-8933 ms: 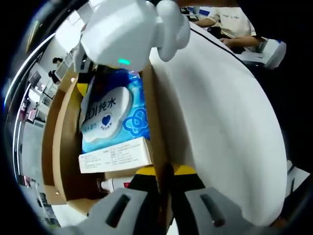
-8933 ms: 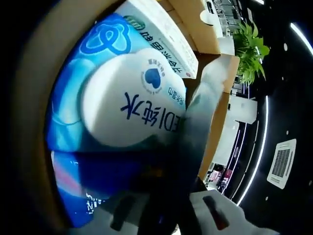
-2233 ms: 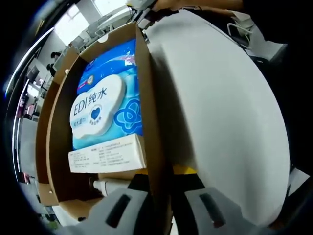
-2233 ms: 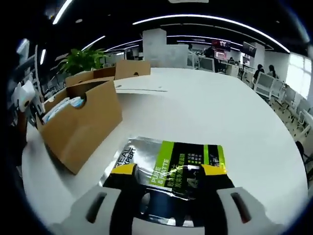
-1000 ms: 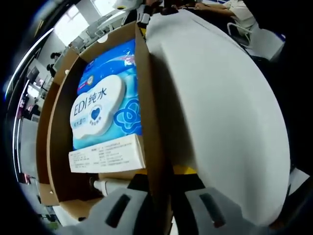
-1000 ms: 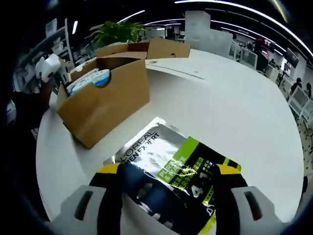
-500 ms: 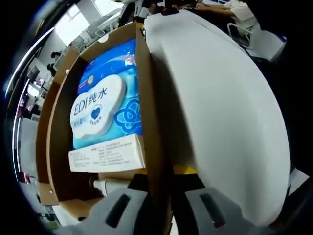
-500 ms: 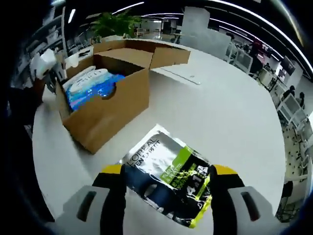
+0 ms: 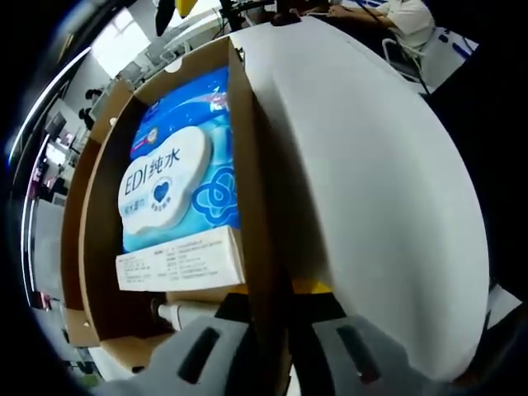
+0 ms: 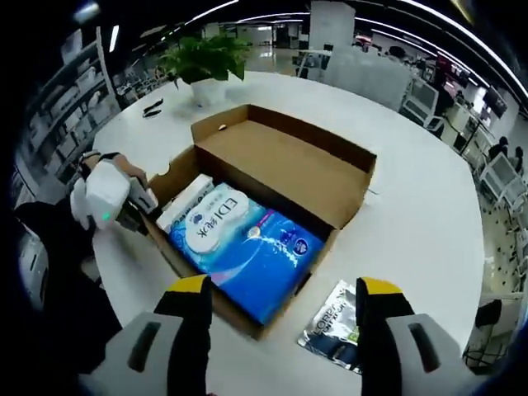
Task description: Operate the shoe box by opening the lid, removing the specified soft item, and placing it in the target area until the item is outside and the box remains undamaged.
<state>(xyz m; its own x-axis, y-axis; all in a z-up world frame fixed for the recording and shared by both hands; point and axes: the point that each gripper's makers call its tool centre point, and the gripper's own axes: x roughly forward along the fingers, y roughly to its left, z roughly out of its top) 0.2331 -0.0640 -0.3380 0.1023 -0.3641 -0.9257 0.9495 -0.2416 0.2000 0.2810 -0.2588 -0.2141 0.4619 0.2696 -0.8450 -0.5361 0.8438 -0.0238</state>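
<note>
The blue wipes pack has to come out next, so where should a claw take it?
Grip the blue wipes pack by its soft end nearest the right claw, coming from above: it lies flat in the open shoe box, and a white carton crowds its far end.

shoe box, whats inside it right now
Inside the shoe box: a blue wet-wipes pack, a white carton, and a small white tube beneath it. Anything under the pack is hidden.

Box [image 10: 272, 198] mouth open from above, lid [image 10: 289, 165] folded back; wipes pack [image 10: 247, 243] and carton [image 10: 183, 204] fill its floor; left gripper [image 10: 124, 202] blocks one end wall; table [image 10: 421, 206] beyond the lid bare.
</note>
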